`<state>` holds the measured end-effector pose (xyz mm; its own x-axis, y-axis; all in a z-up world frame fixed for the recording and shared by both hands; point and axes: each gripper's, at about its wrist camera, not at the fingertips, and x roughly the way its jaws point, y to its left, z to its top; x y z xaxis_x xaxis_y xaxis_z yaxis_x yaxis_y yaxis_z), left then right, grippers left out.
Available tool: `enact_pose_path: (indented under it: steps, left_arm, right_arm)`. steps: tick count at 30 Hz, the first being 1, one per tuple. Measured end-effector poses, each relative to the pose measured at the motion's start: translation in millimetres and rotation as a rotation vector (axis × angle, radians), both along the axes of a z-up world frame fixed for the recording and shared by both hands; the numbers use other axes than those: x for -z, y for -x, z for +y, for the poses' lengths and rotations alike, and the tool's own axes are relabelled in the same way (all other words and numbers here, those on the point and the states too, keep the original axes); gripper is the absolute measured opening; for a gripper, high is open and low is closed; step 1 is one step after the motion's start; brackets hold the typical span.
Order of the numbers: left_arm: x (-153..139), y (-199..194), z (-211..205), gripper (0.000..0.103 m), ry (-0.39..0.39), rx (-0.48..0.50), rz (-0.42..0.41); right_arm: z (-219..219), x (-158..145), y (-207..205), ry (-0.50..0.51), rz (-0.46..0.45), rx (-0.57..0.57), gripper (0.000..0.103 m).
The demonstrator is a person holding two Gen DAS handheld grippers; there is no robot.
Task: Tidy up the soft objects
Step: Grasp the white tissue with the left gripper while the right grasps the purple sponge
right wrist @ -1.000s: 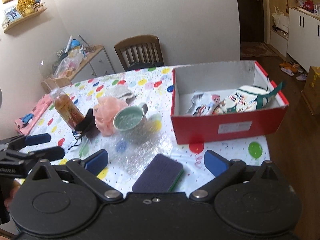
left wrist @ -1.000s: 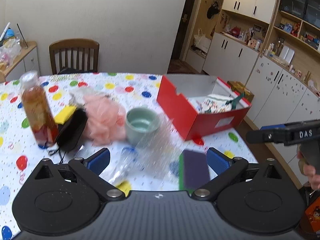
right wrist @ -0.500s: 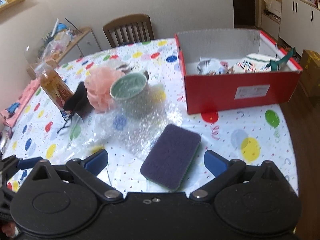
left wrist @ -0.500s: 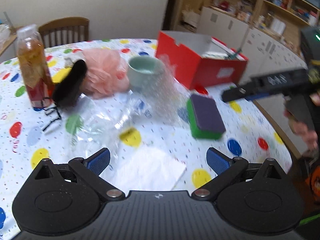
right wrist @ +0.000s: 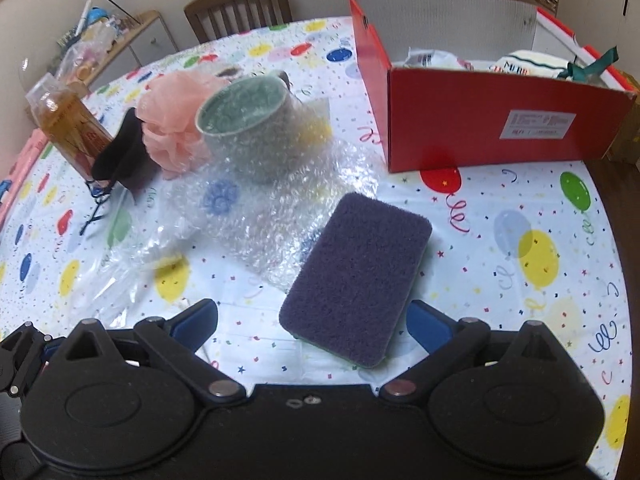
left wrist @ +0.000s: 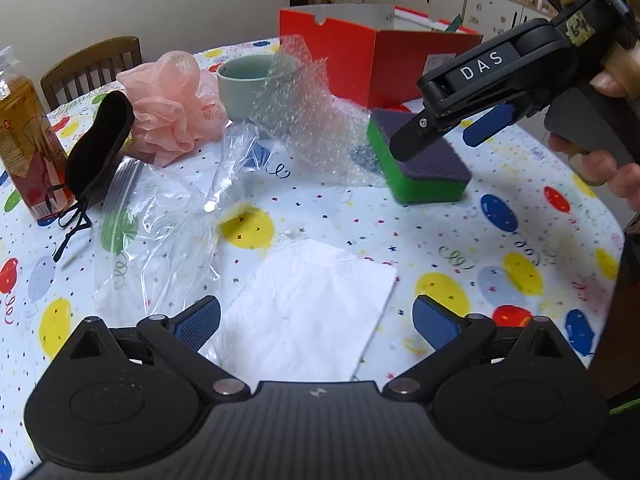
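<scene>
red box point(right wrist: 492, 120) ahead-right of right gripper point(right wrist: 312, 316), some soft items inside | bubble wrap point(right wrist: 280, 200) ahead-left, overlapping sponge edge, may drag along | sponge point(right wrist: 356, 276) between spread right fingers, not gripped, risk of corner-only pinch | left gripper point(left wrist: 316, 320) open, empty, over napkin point(left wrist: 308, 308), thin, may slip

The right gripper point(left wrist: 452, 136) bears "DAS"; the red box's point(right wrist: 472, 120) white label is too blurred to read.

Purple-topped green sponge point(right wrist: 356, 276) flat on tablecloth, pink mesh pouf point(left wrist: 168, 108) beside cup, white napkin point(left wrist: 308, 312) lying flat
</scene>
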<state>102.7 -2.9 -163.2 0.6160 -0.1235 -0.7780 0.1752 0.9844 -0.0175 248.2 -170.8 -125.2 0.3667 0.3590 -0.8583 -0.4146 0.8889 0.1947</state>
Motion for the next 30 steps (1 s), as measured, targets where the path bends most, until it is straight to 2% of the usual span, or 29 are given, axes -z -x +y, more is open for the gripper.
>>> enact_pose_path:
  steps: [9,17,20,26,28,30]
  left_arm:
    - [14,-17,2,0.102,-0.023,0.03,0.044]
    - [15,-17,4,0.091,-0.025,0.006,0.042]
    - [13,-15,2,0.08,-0.031,0.007,0.033]
    - [9,-14,2,0.053,-0.028,-0.025,0.02]
    - [8,-14,4,0.04,-0.028,-0.04,0.016]
    - [7,-15,7,0.033,-0.022,-0.062,0.019]
  right_arm:
    - [10,16,-11,0.037,0.024,0.006,0.101]
    - [15,24,-21,0.078,0.016,0.033,0.101]
    - [19,27,-22,0.097,0.014,0.036,0.1]
    - [22,31,-22,0.147,0.003,0.048,0.087]
    - [21,31,-22,0.16,-0.001,0.051,0.079]
    - [20,32,-21,0.169,-0.005,0.055,0.079]
